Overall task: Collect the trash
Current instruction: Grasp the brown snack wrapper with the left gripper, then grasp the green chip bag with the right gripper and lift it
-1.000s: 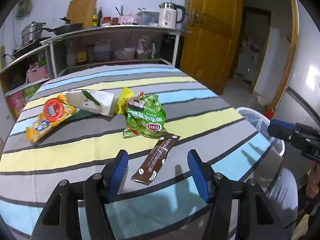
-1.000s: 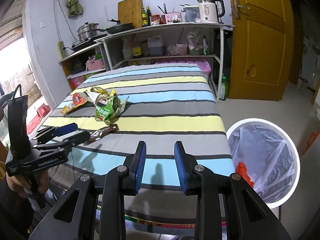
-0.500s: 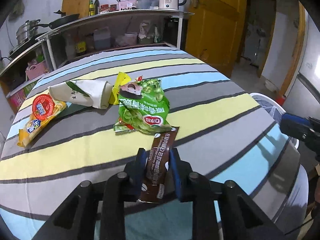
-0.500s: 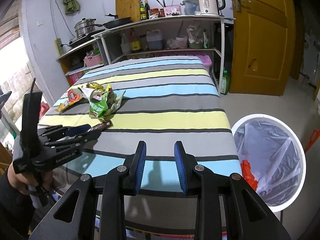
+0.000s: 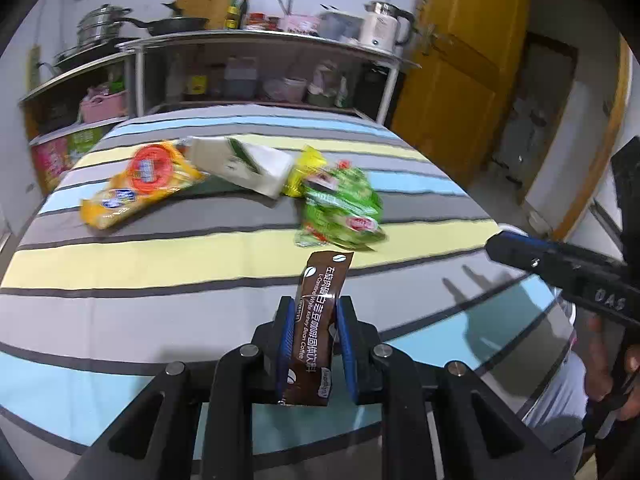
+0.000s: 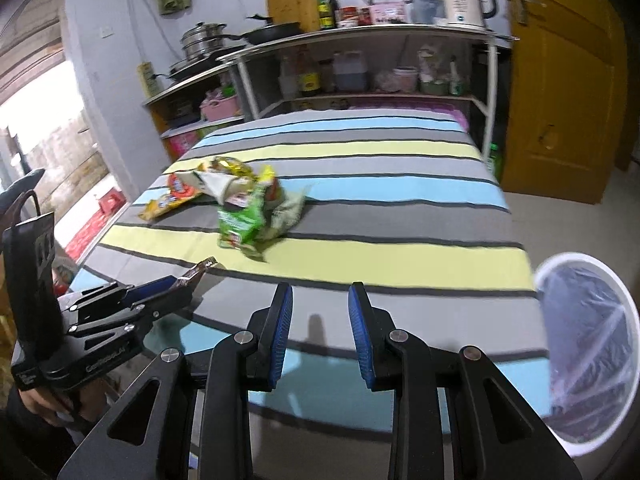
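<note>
A brown coffee sachet (image 5: 326, 276) stands up between the blue pads of my left gripper (image 5: 315, 305), whose jaws are closing and pressing on its sides. Its upper end sticks out past the fingertips, above the striped table (image 5: 160, 256). In the right wrist view the left gripper (image 6: 168, 288) hangs at the table's near left edge with the sachet (image 6: 202, 268) poking out. My right gripper (image 6: 320, 292) is open with nothing between its pads, over the table's near edge. A green packet (image 5: 344, 208), a white packet (image 5: 244, 164) and an orange packet (image 5: 140, 184) lie further back.
A white bin (image 6: 560, 258) lined with a clear bag stands on the floor off the table's right corner. Metal shelves (image 6: 360, 36) with pans, bottles and a kettle back the table. A yellow door (image 6: 560, 80) is at the right.
My left gripper went from wide open around the sachet to closed on it, and the sachet now stands raised off the cloth. The right gripper shifted left, so the bin sits nearer the picture's right edge.
</note>
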`<state>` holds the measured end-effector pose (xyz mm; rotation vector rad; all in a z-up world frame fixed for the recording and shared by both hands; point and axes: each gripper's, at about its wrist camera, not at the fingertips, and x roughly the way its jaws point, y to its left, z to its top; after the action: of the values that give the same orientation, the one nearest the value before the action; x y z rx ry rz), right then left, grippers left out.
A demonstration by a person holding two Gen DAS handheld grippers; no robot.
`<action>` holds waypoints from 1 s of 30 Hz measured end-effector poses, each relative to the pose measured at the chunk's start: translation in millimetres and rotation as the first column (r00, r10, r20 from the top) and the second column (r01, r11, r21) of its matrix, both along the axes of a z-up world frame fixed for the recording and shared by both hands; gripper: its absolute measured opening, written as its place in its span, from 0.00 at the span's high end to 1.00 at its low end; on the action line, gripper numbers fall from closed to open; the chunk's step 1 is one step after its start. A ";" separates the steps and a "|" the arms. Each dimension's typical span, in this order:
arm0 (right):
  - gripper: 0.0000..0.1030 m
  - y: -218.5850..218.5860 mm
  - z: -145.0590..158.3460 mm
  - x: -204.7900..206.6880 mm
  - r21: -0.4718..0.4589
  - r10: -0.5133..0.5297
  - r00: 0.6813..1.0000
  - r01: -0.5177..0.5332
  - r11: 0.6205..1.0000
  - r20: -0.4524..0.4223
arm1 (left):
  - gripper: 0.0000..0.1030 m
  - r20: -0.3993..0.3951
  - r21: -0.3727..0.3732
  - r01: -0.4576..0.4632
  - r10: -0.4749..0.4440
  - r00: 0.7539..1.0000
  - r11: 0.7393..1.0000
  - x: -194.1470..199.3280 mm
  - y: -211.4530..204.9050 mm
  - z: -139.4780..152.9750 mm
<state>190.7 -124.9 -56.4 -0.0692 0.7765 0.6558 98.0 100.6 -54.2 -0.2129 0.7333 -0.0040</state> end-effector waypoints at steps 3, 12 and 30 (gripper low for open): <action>0.62 19.9 -3.5 7.1 0.005 0.031 0.999 -0.031 1.000 -0.015 | 0.79 0.015 0.000 -0.028 0.028 1.000 1.000 -3.3 12.4 4.7; 0.48 71.7 -15.6 31.0 0.004 0.091 0.994 -0.091 0.996 -0.062 | 0.79 0.031 -0.021 -0.063 0.063 0.998 0.998 -8.9 35.8 5.0; 0.78 82.5 -22.2 37.2 -0.026 0.090 0.994 -0.092 0.995 -0.068 | 0.79 0.031 -0.031 -0.072 0.073 0.997 0.997 -7.0 36.4 5.4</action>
<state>227.9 -42.4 -78.6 -0.1099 0.8515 0.7366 91.1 136.9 -48.9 -0.2677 0.6939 0.0507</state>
